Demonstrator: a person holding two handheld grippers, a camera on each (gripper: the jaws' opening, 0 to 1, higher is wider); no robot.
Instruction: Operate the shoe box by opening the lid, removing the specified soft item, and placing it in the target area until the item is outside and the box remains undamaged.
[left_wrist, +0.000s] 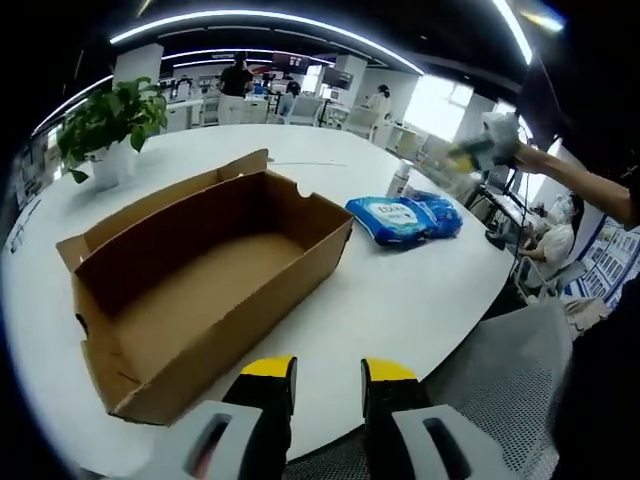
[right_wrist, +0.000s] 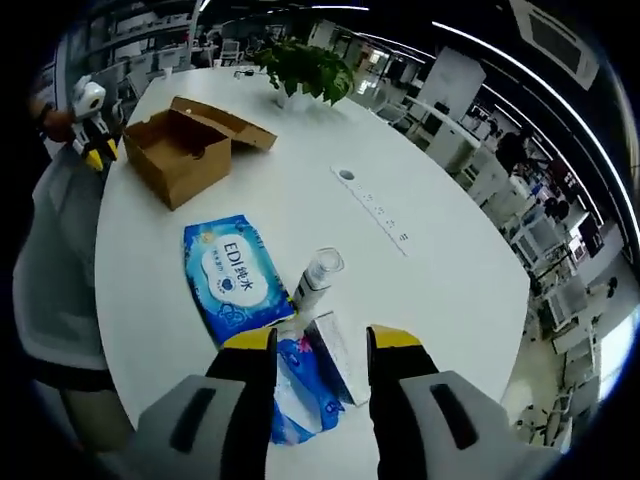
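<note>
Wipes (right_wrist: 232, 275), the blue soft pack, lie flat on the white desk (right_wrist: 420, 290) outside the open, empty cardboard box (left_wrist: 200, 290), well apart from it. The pack's long axis runs away from the right tool (right_wrist: 320, 345), which hovers just above its near end, jaws spread and holding nothing. A small bottle (right_wrist: 318, 275) lies beside the pack. The left tool (left_wrist: 328, 375) hangs spread, near the box and far from the pack, so the right hand looks better placed.

potted plant (left_wrist: 108, 125), white table (right_wrist: 440, 270), perhaps a bottle (right_wrist: 318, 275)
</note>
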